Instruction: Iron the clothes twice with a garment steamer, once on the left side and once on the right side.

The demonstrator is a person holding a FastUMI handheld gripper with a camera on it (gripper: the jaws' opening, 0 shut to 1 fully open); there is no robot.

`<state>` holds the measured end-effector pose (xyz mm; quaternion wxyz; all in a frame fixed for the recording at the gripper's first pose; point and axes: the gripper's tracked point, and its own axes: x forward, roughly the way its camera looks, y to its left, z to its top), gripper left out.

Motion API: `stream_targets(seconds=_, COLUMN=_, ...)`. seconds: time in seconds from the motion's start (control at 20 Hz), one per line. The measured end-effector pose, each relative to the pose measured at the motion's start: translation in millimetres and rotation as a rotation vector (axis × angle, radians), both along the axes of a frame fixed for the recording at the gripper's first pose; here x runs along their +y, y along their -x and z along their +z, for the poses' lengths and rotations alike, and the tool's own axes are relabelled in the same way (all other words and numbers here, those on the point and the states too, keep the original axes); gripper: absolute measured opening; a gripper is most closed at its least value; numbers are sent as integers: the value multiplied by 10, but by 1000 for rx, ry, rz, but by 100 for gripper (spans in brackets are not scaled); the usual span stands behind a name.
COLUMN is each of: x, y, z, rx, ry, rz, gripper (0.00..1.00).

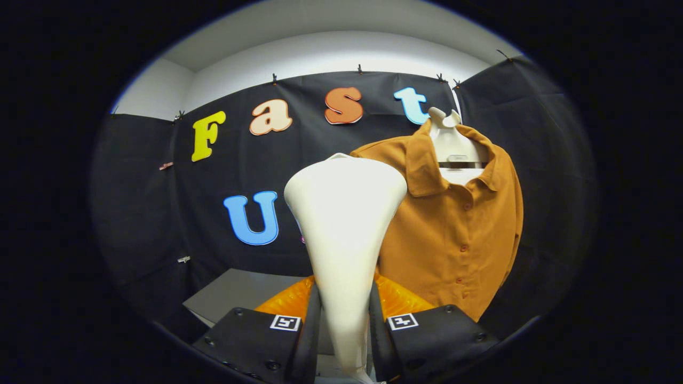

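Your claw [344,320] is clamped on the steamer [346,224] at its narrow neck; it looks rigid, smooth, maybe slippery, so grip firmly. The shirt [459,234], soft and limp, hangs at two o'clock.

White steamer [346,224], plain mustard-orange shirt [453,234]

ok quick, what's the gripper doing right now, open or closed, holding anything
Gripper: closed on the steamer, jaws pressing its handle from both sides, its head up beside the orange shirt.
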<state>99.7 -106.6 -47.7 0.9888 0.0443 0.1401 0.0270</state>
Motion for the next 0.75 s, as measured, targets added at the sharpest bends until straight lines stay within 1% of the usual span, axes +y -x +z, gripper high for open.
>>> stream_targets(seconds=0.25, x=598, y=74, z=19, rx=6, ry=-6, rz=71, gripper=45)
stream_targets(seconds=0.35, x=746, y=130, z=33, rx=4, ry=4, rz=82, gripper=45)
stream_targets(seconds=0.45, x=833, y=208, z=40, rx=-8, ry=25, rz=83, gripper=44)
stream_targets(seconds=0.75, x=953, y=320, z=55, rx=-39, ry=70, rz=47, gripper=44)
